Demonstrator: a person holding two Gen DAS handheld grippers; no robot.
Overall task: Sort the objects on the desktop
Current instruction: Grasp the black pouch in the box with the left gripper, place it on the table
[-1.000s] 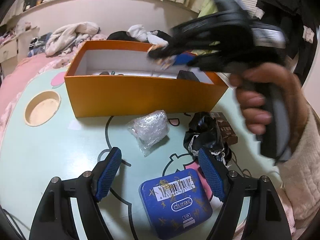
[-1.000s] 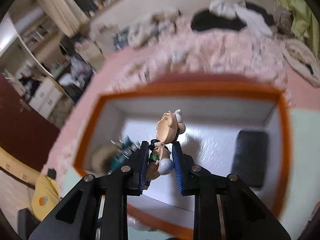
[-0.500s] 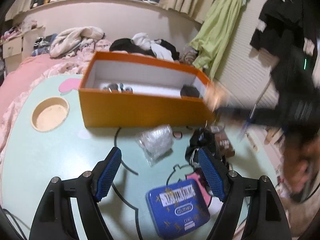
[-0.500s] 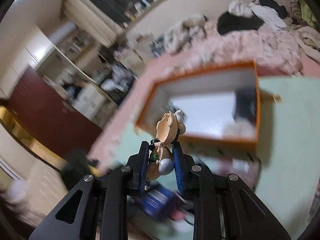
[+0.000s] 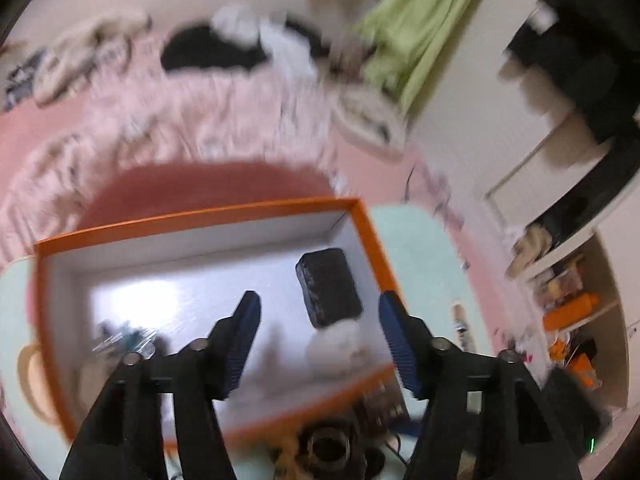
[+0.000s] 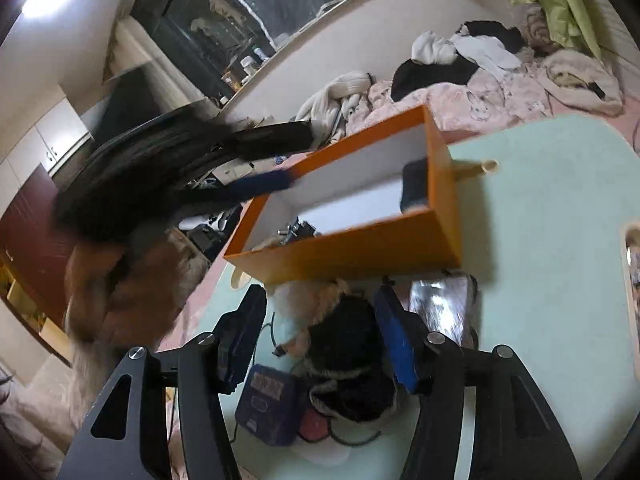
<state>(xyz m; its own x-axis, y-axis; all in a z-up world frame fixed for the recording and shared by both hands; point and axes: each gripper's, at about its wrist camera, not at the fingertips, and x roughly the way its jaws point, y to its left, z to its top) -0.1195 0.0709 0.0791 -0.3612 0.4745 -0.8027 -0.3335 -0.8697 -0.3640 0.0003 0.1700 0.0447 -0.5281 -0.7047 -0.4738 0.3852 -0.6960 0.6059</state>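
The orange box [image 5: 370,236] with a white inside holds a black case [image 5: 328,288], a whitish crumpled thing [image 5: 340,354] and small metal bits [image 5: 124,340]. My left gripper [image 5: 320,336] is open and empty above the box; in the right wrist view it is a blur over the box [image 6: 264,184]. My right gripper [image 6: 320,332] is open and empty above a black bundle [image 6: 348,360] on the mint table [image 6: 540,280], in front of the box [image 6: 360,248]. The small toy figure [image 6: 296,340] lies blurred between the fingers, just left of the bundle.
A blue tin [image 6: 268,404] lies left of the bundle, a shiny dark packet [image 6: 444,308] to its right. A wooden peg [image 6: 480,168] sticks out beyond the box. A bed with pink bedding and clothes [image 6: 460,76] lies behind the table.
My right gripper has opened and let go of the toy figure, and pulled back from the box to the table front. My left gripper has risen from the table to over the box.
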